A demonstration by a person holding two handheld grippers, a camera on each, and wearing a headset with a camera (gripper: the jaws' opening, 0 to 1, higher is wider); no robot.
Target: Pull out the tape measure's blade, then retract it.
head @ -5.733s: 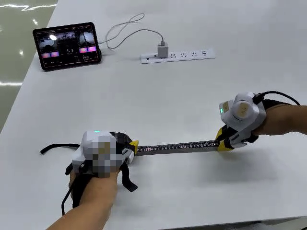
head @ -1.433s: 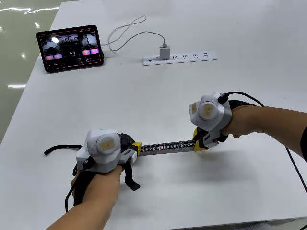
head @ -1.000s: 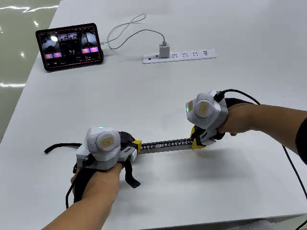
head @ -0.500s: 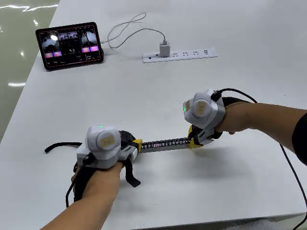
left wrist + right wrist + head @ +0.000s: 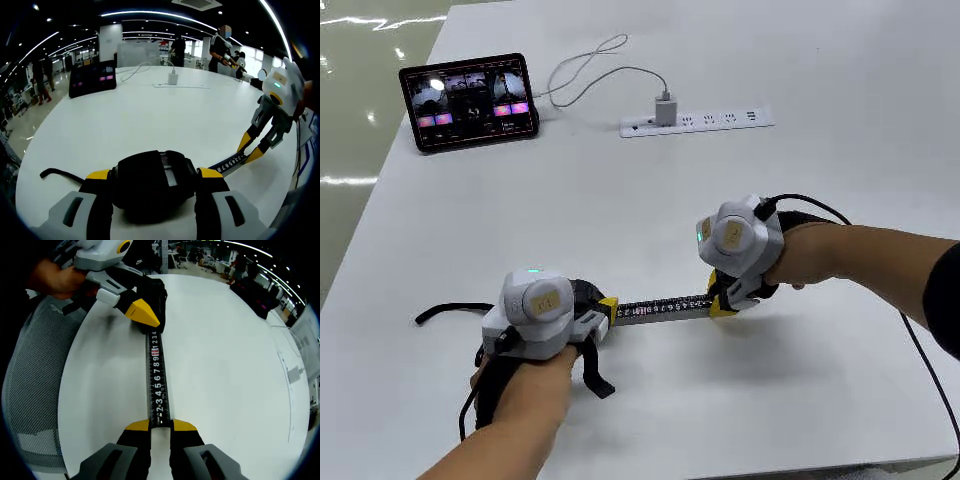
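Where the worktop (image 5: 820, 200) ends nearest the person, the left gripper (image 5: 154, 175) is clamped on the black tape measure (image 5: 152, 192), one yellow-tipped jaw against each side. A black strap (image 5: 445, 310) trails from it across the surface, away from the blade (image 5: 660, 308). The blade lies flat, numbers up, running straight from the tape measure to the right gripper (image 5: 161, 426), whose jaws are pinched shut on its free end, near the tape measure. In the right gripper view a grey mesh chair (image 5: 35, 380) stands beside the worktop's near edge. Well beyond the two grippers, a white power strip (image 5: 700, 120) lies on the surface with a charger (image 5: 665, 108) plugged in. Its cable (image 5: 590, 65) loops left to a tablet (image 5: 470, 100) propped up with its screen lit. In the left gripper view, people (image 5: 220, 45) stand past the far edge.
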